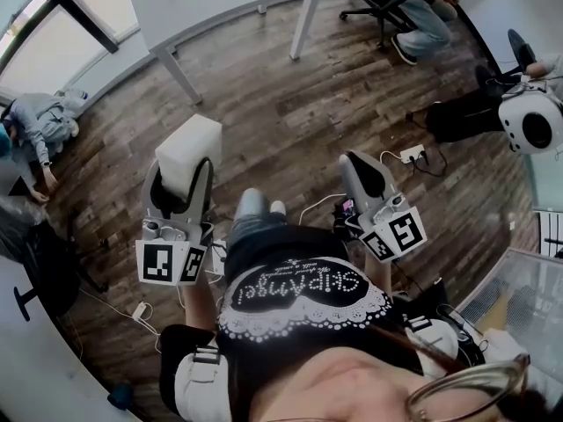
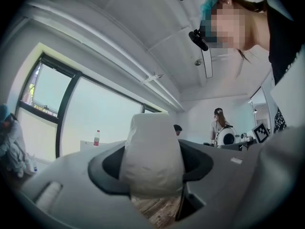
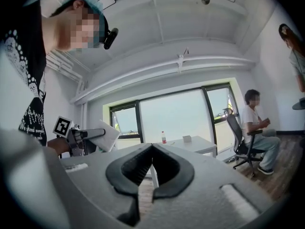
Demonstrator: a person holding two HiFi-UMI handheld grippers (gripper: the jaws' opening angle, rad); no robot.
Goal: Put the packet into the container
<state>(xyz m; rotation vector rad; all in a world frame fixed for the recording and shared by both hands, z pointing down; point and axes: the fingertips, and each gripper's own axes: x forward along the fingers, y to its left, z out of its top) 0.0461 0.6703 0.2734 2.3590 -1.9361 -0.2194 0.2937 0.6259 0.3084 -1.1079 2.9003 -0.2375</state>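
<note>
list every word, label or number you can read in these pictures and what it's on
"SKIPAngel": white print on the person's black lace-trimmed shirt, upside down in the head view; a likely reading.
Smaller script line beside it: too small to read.
Red label on the distant clear plastic bottle: too small to read.
Black-and-white square markers: patterns only, no letters.
Soft white packet: no print visible.

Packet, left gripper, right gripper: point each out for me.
packet (image 2: 152, 147), left gripper view, middle of its white front face.
left gripper (image 1: 181, 170), head view, between the jaws clamped on the packet.
right gripper (image 3: 151, 148), right gripper view, where its closed, empty jaw tips meet.
</note>
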